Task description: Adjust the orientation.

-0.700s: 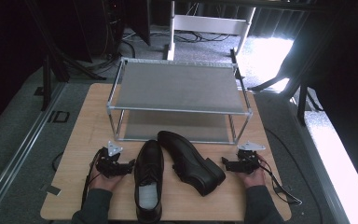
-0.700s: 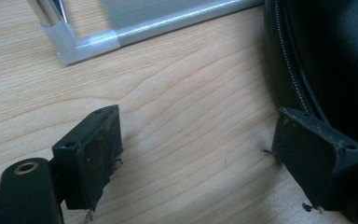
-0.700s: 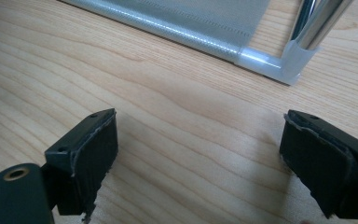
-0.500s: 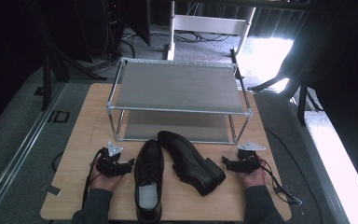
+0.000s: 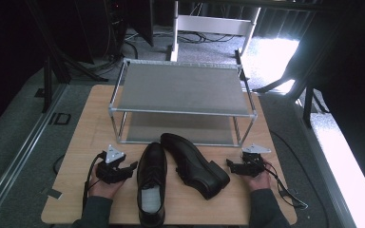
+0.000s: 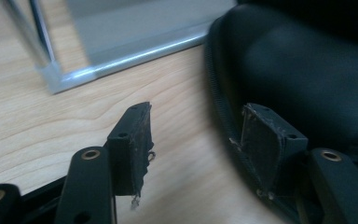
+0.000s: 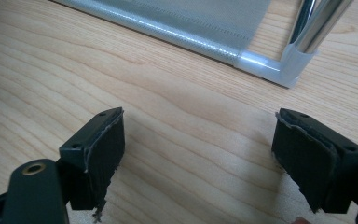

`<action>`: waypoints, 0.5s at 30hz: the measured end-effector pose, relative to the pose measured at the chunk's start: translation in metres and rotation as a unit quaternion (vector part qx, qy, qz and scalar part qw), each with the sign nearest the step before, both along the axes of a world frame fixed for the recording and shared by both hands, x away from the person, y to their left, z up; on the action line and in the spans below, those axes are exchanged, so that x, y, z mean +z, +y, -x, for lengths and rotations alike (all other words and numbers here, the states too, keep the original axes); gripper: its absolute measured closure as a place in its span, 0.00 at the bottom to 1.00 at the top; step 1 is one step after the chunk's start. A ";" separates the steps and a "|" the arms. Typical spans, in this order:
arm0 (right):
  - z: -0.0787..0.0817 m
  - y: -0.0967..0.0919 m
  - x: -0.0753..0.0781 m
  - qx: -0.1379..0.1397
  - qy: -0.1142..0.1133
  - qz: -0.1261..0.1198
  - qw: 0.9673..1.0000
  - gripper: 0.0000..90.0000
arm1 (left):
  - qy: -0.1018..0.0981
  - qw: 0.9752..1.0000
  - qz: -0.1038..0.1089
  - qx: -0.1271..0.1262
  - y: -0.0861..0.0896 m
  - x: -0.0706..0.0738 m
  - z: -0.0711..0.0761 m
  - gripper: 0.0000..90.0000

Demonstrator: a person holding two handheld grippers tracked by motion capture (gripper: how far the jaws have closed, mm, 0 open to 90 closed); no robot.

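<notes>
L gripper (image 5: 132, 166) & R gripper (image 5: 229, 164) jaws apart, empty; near shoe (image 5: 152, 190) heel cut off by frame edge.

Your work surface: light wooden table (image 5: 90, 118), grain visible. Two-tier metal shoe rack (image 5: 180, 90) stands on far half, chrome legs on wood, grey mesh shelves (both bare). Near half: two black dress shoes directly on tabletop. Left shoe (image 5: 152, 183) upright, toe toward rack; right shoe (image 5: 195, 164) lies angled, toe near rack's lower shelf, heel toward your right.
</notes>
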State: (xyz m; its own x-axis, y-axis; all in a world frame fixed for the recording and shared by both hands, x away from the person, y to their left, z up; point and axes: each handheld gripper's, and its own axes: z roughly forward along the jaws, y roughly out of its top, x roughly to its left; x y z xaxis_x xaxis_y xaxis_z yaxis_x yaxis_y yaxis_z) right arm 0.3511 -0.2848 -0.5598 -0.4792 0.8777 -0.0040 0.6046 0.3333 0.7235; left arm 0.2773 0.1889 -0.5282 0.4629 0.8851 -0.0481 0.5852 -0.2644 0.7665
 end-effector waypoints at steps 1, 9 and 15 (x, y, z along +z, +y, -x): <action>0.000 0.000 0.000 0.000 0.000 0.000 1.000 0.18 | 0.000 1.000 -0.003 -0.004 -0.002 0.001 0.003 0.50; 0.000 0.000 0.000 0.001 0.000 0.000 1.000 0.19 | 0.009 0.999 -0.029 -0.034 -0.012 -0.002 0.022 0.65; 0.000 0.000 0.000 0.001 0.000 0.000 1.000 0.18 | 0.021 0.998 -0.046 -0.046 -0.017 -0.006 0.032 0.86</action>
